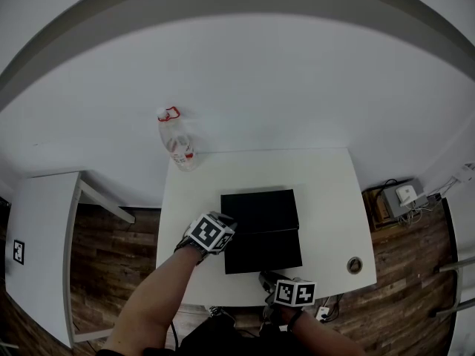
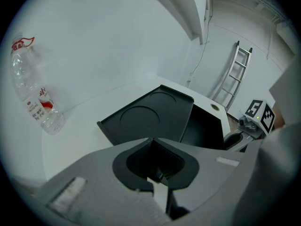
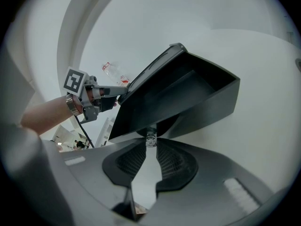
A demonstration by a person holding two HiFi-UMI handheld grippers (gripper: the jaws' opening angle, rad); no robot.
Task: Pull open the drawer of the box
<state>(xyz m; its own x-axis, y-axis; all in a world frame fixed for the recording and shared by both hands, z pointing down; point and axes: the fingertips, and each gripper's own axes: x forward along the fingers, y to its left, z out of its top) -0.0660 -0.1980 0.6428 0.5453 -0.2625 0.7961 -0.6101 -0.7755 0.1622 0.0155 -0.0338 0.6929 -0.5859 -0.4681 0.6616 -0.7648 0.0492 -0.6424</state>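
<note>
A black box (image 1: pixel 260 208) lies mid-table on the white table (image 1: pixel 326 199), its drawer (image 1: pixel 263 252) slid out toward me. The right gripper view looks into the open drawer (image 3: pixel 188 98), and my right gripper (image 3: pixel 150 142) is shut on the small clear knob (image 3: pixel 150 138) at the drawer's front. In the head view that gripper (image 1: pixel 266 277) sits at the table's near edge. My left gripper (image 1: pixel 228 222) is shut with nothing in it, its tips at the box's left side. The left gripper view shows the box top (image 2: pixel 146 114), the drawer (image 2: pixel 204 126) and my right gripper (image 2: pixel 233 140).
A clear plastic bottle (image 1: pixel 178 143) with a red label stands at the table's far left corner. A round cable hole (image 1: pixel 355 265) is near the front right corner. A second white table (image 1: pixel 37 251) stands to the left, and a power box (image 1: pixel 401 196) lies on the wooden floor at the right.
</note>
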